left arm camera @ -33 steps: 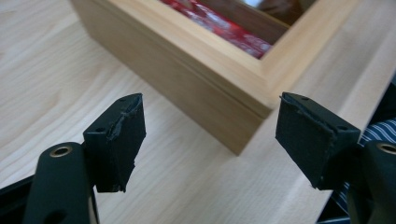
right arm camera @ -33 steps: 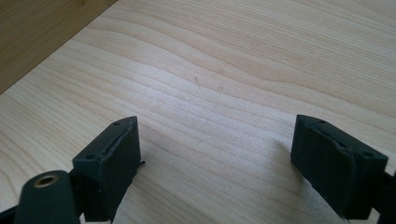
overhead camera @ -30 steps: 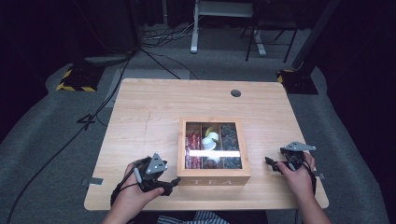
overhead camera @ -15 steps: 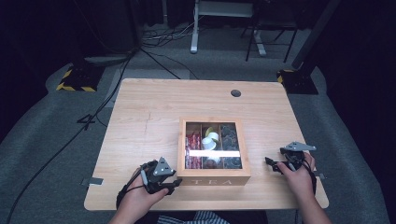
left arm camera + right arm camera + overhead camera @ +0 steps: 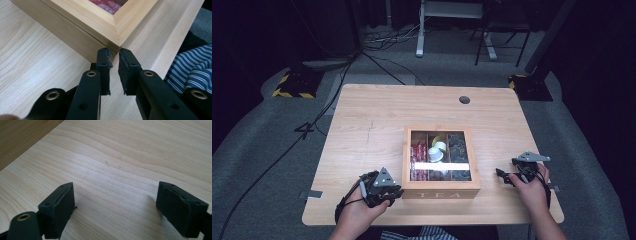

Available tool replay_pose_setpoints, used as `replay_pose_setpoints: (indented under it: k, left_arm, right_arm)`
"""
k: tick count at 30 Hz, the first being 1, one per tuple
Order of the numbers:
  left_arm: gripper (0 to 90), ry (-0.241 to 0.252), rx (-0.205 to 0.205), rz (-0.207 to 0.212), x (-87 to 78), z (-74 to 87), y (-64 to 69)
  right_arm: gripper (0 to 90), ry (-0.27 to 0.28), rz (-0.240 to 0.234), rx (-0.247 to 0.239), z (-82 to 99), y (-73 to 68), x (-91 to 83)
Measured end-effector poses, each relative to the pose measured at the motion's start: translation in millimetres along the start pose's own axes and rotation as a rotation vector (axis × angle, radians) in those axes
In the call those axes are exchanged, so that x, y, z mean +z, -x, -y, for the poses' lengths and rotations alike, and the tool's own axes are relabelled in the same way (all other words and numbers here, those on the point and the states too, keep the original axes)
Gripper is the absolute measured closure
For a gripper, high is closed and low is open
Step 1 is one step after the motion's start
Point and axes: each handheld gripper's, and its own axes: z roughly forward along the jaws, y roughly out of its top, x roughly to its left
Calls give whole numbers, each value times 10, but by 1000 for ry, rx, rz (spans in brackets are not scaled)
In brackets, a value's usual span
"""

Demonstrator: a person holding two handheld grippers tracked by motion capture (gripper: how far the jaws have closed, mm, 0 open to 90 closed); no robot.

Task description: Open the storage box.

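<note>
Around me is a dark room with grey carpet, black cables trailing across it and a yellow-and-black striped base off at ten o'clock from the table. The light wooden table carries a round grommet hole toward one o'clock. At the table's middle, slightly toward me, sits the wooden tea box, its front lettered TEA and its glass lid down; under the glass I see three compartments with red packets in the nine o'clock one and white capsules in the middle. My left gripper rests at the box's seven o'clock corner, just beside it. In the left gripper view its jaws have just been closing and now stand almost together with only a thin gap, nothing between them, their tips just at the corner of the box; whether they touch the wood I cannot tell. My striped shirt shows at three o'clock there. My right gripper sits on the table at the box's four o'clock, apart from it, and in the right gripper view its jaws stand wide over bare wood.
</note>
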Motion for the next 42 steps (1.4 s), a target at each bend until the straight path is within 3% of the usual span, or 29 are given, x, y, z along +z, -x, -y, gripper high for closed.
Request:
replay_pose_setpoints:
  k: [11,12,15,16,19,21,23,24,25,27,30,34,39,42]
  left_arm:
    - [817,16,18,-11,-10,-10,28]
    - [816,13,21,-9,-12,-13,24]
    - [815,15,23,-8,-13,-16,24]
    - [815,23,23,-7,-13,-19,26]
    - [813,38,23,-10,-26,-22,30]
    - [813,42,26,-10,-36,-26,28]
    - [813,67,32,-18,-63,-36,35]
    - [814,67,32,-18,-63,-36,35]
    - [814,82,30,-21,-76,-39,40]
    - [814,96,36,-24,-91,-42,39]
    - [814,114,38,-28,-115,-47,42]
    - [814,137,32,-32,-133,-49,44]
    - [813,139,32,-30,-125,-48,43]
    - [813,135,33,-33,-120,-50,46]
  right_arm:
    - [205,10,-25,-6,11,-5,-22]
    - [209,22,-56,26,24,-8,-44]
    - [209,34,-90,16,18,-29,-84]
    - [209,58,-80,-32,-30,-67,-163]
    - [242,130,-75,-23,-122,-138,-288]
    - [245,143,-84,-29,-147,-171,-326]
    - [244,110,-141,-104,-222,-318,-412]
    - [244,110,-141,-104,-222,-318,-412]
    - [297,64,-166,-217,-273,-469,-467]
    - [329,56,-190,-309,-329,-621,-535]
    - [320,103,-229,-358,-408,-804,-596]
    - [312,118,-251,-412,-448,-981,-612]
    - [273,193,-252,-448,-478,-1156,-577]
    - [233,232,-220,-483,-482,-1245,-526]
